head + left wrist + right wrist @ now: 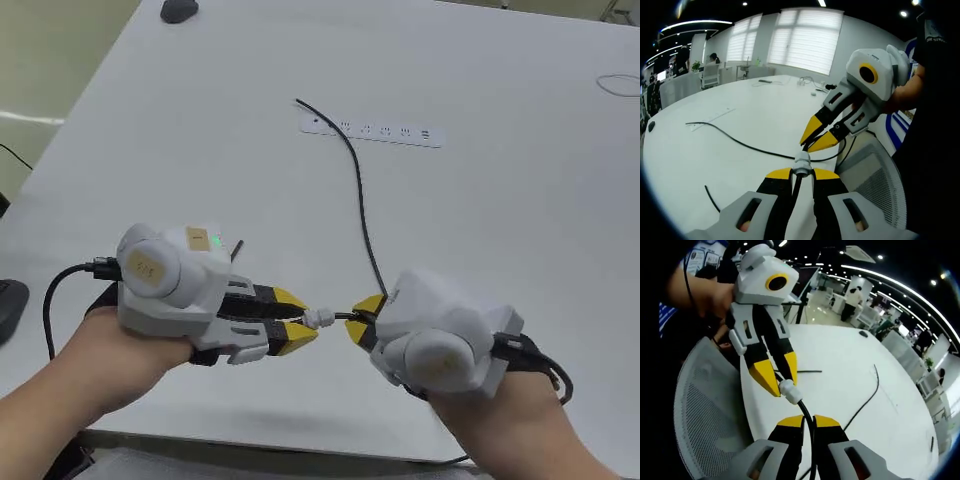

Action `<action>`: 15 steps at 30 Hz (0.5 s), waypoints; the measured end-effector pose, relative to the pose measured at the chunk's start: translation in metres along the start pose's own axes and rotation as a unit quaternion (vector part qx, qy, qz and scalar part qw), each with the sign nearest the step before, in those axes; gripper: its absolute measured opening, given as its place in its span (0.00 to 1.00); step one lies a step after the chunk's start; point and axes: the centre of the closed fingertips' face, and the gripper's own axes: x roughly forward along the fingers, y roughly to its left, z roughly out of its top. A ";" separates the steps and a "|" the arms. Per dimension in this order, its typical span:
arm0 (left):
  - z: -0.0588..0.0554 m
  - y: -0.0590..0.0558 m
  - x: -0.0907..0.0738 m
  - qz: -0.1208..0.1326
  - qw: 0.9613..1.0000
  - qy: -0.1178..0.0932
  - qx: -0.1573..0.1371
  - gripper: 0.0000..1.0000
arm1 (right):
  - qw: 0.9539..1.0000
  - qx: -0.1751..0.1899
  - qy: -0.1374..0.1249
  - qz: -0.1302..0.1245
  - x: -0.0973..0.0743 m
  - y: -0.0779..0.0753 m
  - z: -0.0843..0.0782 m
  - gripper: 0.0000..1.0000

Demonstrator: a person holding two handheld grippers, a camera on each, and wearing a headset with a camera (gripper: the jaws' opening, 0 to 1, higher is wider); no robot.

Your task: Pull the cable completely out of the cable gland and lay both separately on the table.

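Low in mid-frame above the desk, the left tool nips the small, hard, light gland while the right tool clamps the thin, limp, probably slippery cable just beside it, likely the surest hold.

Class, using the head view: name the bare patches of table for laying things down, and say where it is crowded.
Widest bare patch: table right of the black cable, below the power strip. Another: left of the cable, between the strip and the left gripper. Crowded: the near edge, where the right gripper meets it at the cable gland.
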 end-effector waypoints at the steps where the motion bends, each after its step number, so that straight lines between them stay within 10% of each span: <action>1: 0.000 0.000 0.000 0.000 1.000 0.000 0.000 0.15 | 1.000 0.005 -0.001 -0.001 0.000 -0.001 -0.002 0.01; 15: 0.004 -0.001 0.001 0.001 1.000 -0.006 0.004 0.15 | 0.991 0.132 -0.011 -0.021 -0.007 -0.018 -0.030 0.01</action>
